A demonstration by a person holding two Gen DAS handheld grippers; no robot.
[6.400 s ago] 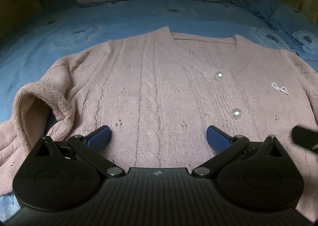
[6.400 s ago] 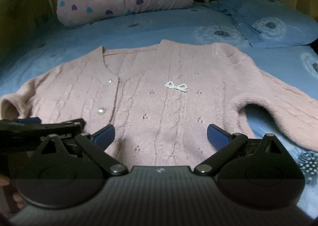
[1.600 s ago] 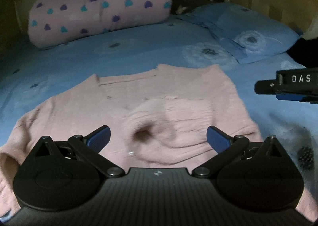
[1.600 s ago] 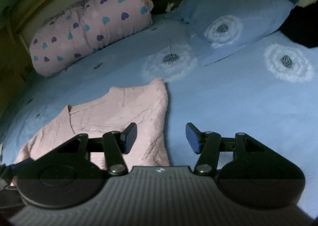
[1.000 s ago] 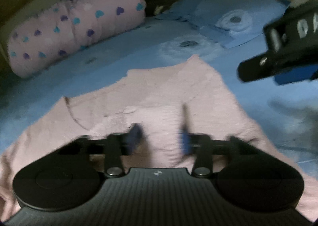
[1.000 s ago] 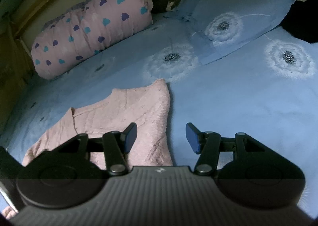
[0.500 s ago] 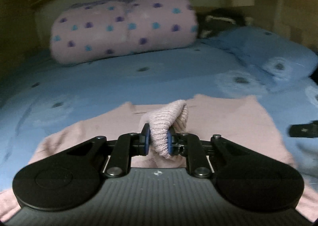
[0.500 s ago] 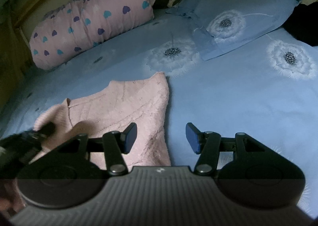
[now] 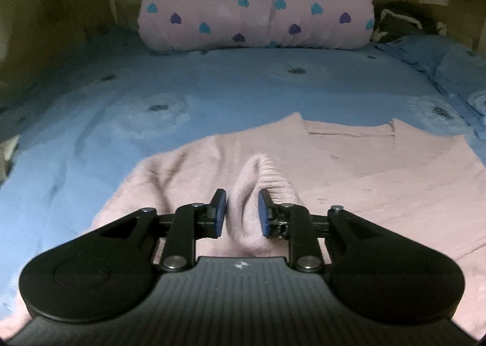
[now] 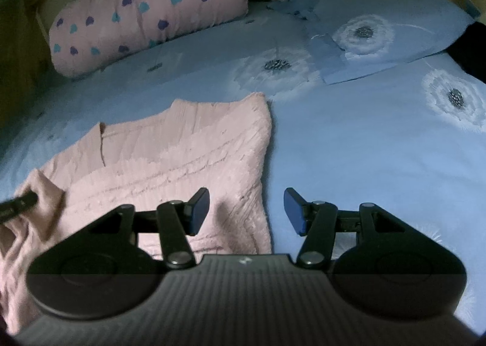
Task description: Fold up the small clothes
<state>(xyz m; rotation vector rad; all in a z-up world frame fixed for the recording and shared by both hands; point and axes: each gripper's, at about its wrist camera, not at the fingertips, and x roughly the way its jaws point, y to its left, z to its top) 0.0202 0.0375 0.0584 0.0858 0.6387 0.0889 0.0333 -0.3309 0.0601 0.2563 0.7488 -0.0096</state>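
Note:
A pink knitted cardigan (image 9: 364,169) lies on the blue bed sheet with its right side folded in, so its right edge (image 10: 264,163) runs straight. The left sleeve's ribbed cuff (image 9: 261,172) is folded over the body and stands between the pads of my left gripper (image 9: 241,212). Its jaws are opening and the cuff sits loosely between them. In the right wrist view that cuff (image 10: 45,191) shows at the far left beside a dark fingertip (image 10: 18,204) of the left gripper. My right gripper (image 10: 246,209) is open and holds nothing, above the cardigan's right edge.
A rolled pink quilt with blue and purple hearts (image 9: 258,2) lies along the headboard. A blue dandelion-print pillow (image 10: 379,26) sits at the back right, with a dark object (image 10: 474,48) beyond it. Blue sheet (image 10: 379,148) stretches right of the cardigan.
The left gripper shut on the sleeve cuff, carried it across the cardigan's body, and now its jaws stand wider with the cuff lower. The right gripper has barely shifted.

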